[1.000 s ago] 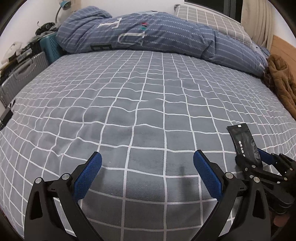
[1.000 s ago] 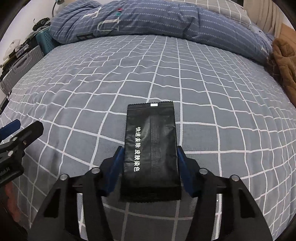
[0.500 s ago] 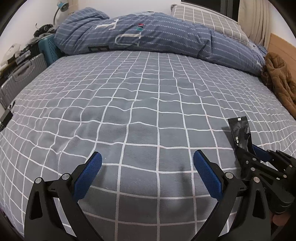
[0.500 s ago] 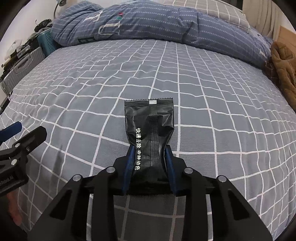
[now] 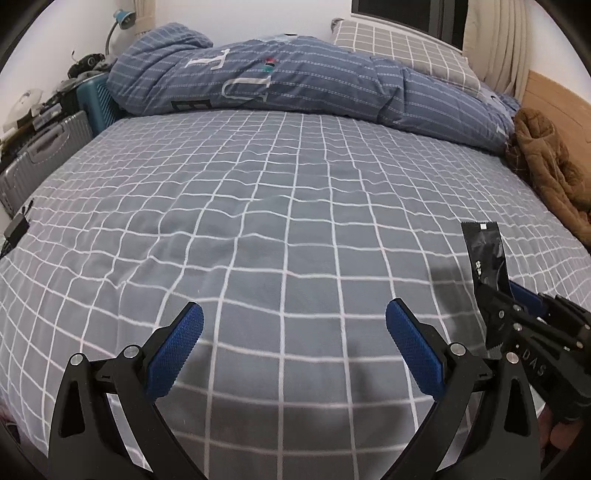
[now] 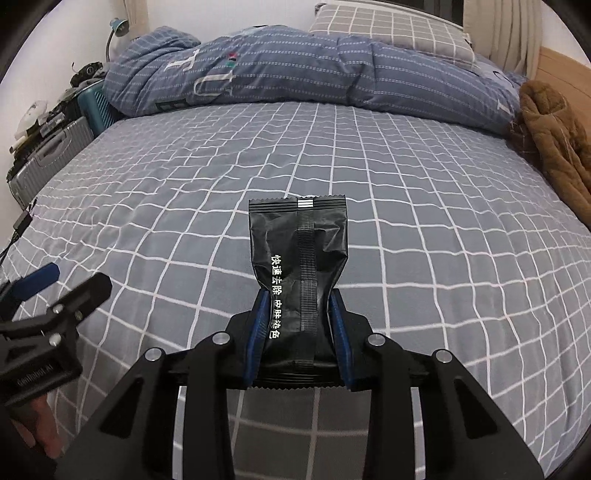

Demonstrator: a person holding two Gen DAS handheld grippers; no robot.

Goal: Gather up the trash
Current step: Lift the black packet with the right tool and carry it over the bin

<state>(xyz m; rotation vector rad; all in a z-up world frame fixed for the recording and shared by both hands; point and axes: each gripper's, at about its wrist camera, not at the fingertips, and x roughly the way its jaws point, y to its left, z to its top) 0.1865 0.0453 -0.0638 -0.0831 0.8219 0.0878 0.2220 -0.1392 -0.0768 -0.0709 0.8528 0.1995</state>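
Now, wrapper between pinching jaws.

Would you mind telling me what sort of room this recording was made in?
Most likely a bedroom: a bed with a grey checked sheet, a rumpled blue duvet and a pillow against the wall.

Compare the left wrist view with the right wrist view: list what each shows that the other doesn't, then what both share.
Only the left wrist view: the left gripper seen whole, wide open with nothing between its blue pads, and the window's dark pane at the top.

Only the right wrist view: the black wrapper's face with white printed characters and centre seam, pinched and crumpled between the right gripper's pads.

Both: the grey checked bedsheet, the blue duvet, the brown garment, the suitcases at the bedside, and the wrapper.
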